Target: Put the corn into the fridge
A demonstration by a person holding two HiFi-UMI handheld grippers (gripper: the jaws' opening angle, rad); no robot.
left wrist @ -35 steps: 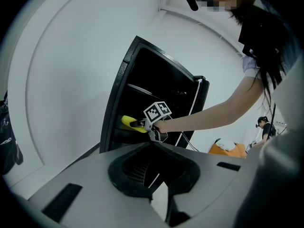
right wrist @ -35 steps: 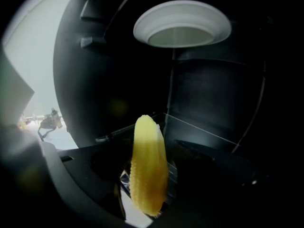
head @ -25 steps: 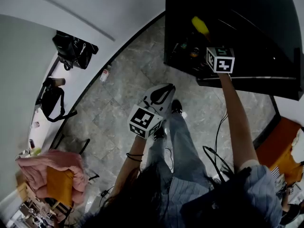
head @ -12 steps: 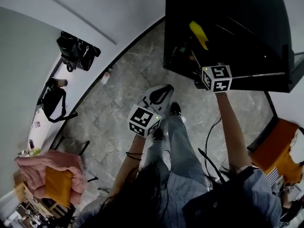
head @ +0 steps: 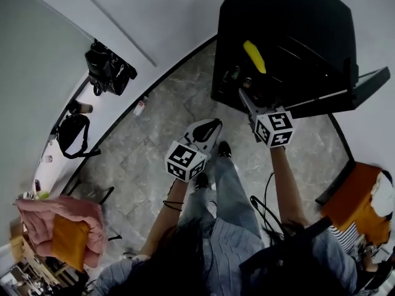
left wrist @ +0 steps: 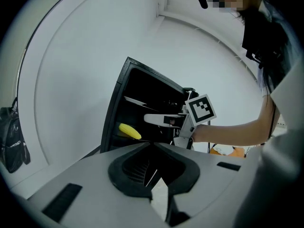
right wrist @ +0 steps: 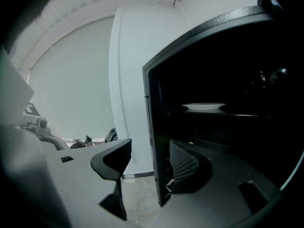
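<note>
Corn (head: pixel 253 56) inside open fridge (head: pixel 299 11)

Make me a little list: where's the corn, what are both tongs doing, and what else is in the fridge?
corn: lying on a shelf inside the fridge
fridge: black, open, dark inside
right tongs: open, empty, at the fridge's front edge
left tongs: shut, empty, away from the fridge and pointing toward it
plate: white, on a shelf inside the fridge
</note>
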